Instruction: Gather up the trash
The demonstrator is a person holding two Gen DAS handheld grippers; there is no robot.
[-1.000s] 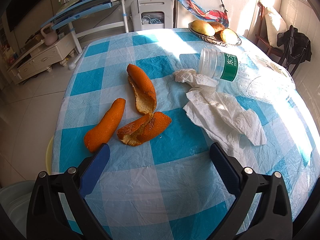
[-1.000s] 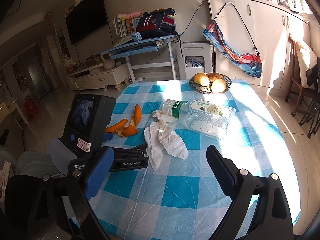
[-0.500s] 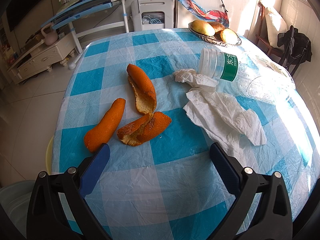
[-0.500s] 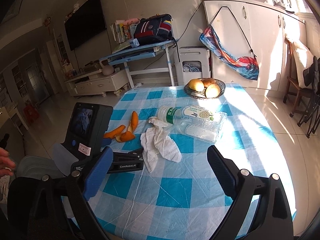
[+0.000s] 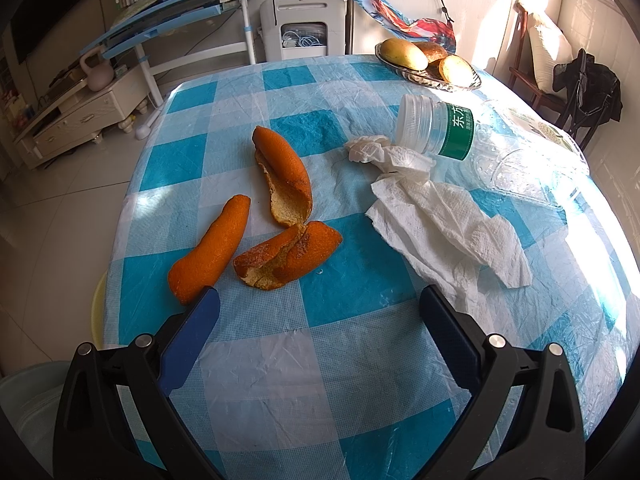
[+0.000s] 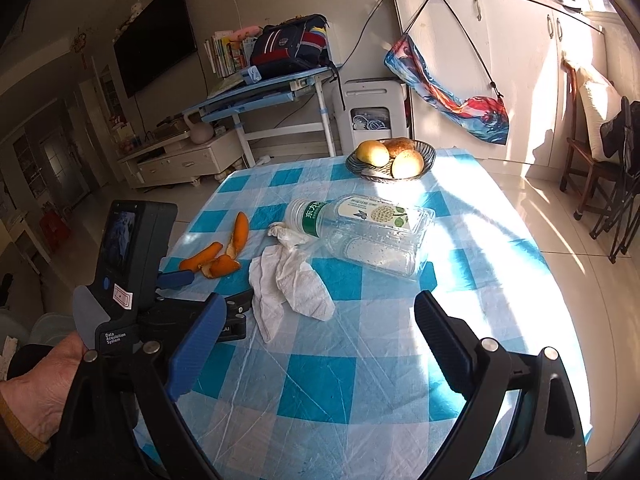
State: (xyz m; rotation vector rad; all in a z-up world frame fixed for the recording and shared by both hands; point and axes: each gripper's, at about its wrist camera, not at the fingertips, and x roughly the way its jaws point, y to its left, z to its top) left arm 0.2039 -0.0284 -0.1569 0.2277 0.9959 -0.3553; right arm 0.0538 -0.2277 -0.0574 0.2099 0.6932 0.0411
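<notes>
Orange peels [image 5: 256, 236] lie unmoved; both grippers [image 5: 320, 300] [image 6: 316, 304] stay wide open, empty.

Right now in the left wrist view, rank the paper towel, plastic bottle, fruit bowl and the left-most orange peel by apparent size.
1. Paper towel and plastic bottle: alike, unranked.
2. Orange peel.
3. Fruit bowl: smallest, though farthest from the camera, so unsure.

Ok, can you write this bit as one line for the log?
left tongs: open, near orange peels | right tongs: open, empty | tissue, bottle: on table | nothing collected
</notes>
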